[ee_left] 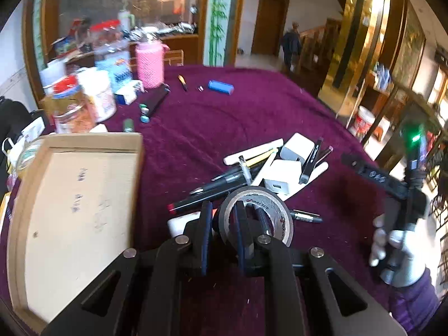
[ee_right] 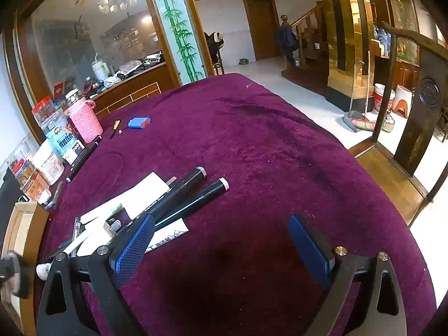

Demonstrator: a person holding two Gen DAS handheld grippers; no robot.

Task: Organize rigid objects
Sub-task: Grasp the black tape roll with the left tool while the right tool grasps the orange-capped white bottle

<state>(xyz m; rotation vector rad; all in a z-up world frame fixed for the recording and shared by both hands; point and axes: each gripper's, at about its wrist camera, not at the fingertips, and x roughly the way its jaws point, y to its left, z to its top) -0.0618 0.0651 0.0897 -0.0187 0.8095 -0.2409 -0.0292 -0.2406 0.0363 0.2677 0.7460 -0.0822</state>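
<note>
Closest to the left wrist camera, the left gripper (ee_left: 223,224) has its two dark fingers nearly together, and they pinch the wall of a roll of tape (ee_left: 256,214): one finger goes through the hole of the roll and the other presses on its outer side. The roll is grey with a black edge and some red print, and it stands tilted. Whether it touches the things under it I cannot tell.

Just behind the roll lies a heap of small things on the purple tablecloth (ee_left: 252,117): a black marker with a red end (ee_left: 196,200), two white chargers (ee_left: 282,177), some pale flat sticks (ee_left: 253,151) and other dark pens. To the left of the gripper is an open cardboard box (ee_left: 78,224), shallow, with some writing on its floor.

On the right side of the same view a gloved hand (ee_left: 392,254) holds the right gripper (ee_right: 221,247). From its own camera, its blue pads (ee_right: 134,249) stand wide apart with only cloth between them. The left pad is just beside two black markers with pale caps (ee_right: 196,193).

Farther away, near the left edge of the table, stand a pink knitted holder (ee_left: 149,65), several jars with red lids (ee_left: 70,106) and a blue box (ee_left: 221,86). A person (ee_left: 291,44) stands near the wooden door (ee_left: 268,22) in the far room.
</note>
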